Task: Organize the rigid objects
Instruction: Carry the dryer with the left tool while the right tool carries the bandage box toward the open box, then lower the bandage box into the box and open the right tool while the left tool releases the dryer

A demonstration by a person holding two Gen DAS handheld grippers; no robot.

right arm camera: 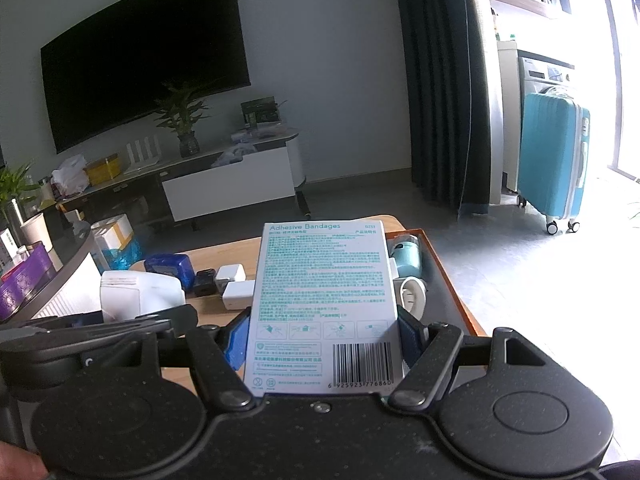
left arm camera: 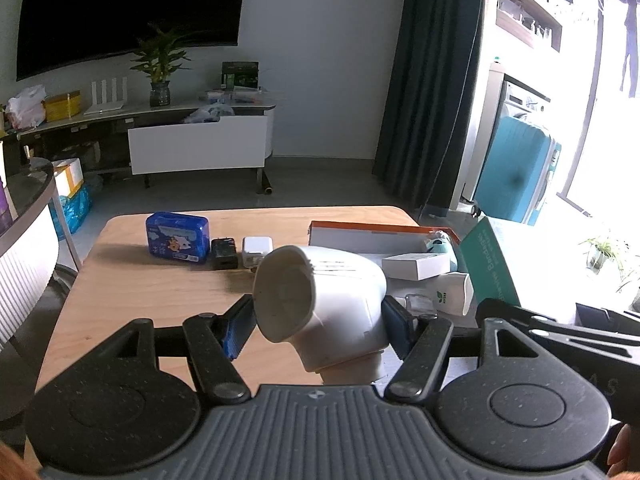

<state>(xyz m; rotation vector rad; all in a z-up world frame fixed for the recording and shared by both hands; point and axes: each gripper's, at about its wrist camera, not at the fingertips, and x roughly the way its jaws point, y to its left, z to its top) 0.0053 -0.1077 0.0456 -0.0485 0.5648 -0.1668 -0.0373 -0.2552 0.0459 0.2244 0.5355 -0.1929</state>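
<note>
right gripper [right arm camera: 322, 340] grips "adhesive bandages" box [right arm camera: 326, 300].

Your wooden table [left arm camera: 140, 292] carries a blue tin [left arm camera: 178, 241], black charger [left arm camera: 224, 253], white plug [left arm camera: 257, 251] and an orange-rimmed tray [left arm camera: 360, 236].

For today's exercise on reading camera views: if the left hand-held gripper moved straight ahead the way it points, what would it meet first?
The left hand-held gripper already clamps the white hair dryer. Straight ahead, the dryer would probably reach the white charger and black adapter first, if low enough; depth is unclear.
</note>
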